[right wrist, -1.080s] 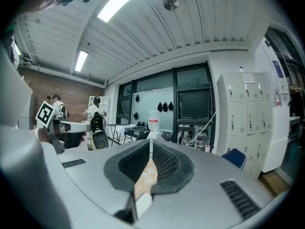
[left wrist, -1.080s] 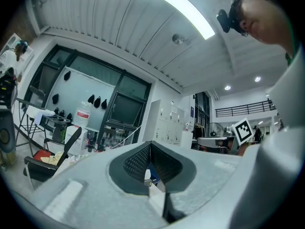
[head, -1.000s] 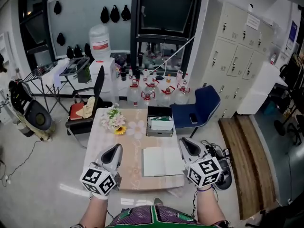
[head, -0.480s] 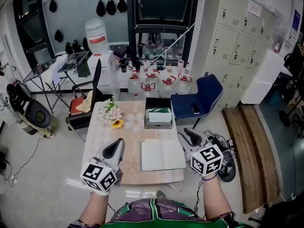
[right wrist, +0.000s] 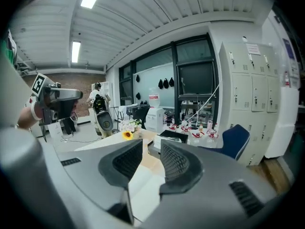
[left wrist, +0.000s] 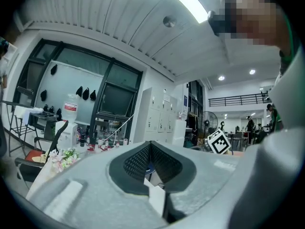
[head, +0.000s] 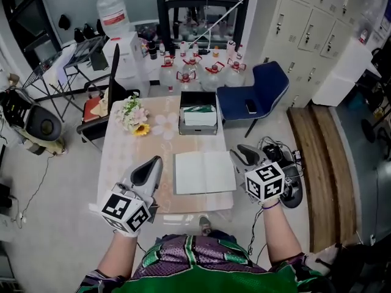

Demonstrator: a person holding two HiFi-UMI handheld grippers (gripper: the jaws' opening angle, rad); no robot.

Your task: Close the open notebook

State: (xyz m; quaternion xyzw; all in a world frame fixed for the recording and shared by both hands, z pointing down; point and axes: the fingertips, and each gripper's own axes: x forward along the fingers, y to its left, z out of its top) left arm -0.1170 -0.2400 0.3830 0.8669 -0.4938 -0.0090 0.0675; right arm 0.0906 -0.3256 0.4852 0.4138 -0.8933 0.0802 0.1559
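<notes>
progress: not started; notebook (head: 204, 171) open, white pages flat, seemingly blank | place: near edge of desk (head: 122, 157), toward right corner | left hand-held gripper (head: 153, 162): pressed together, empty, near left page | right hand-held gripper (head: 242, 152): jaws just opened, spread, pinching nothing, beside right page | left to do: fold one half over
</notes>
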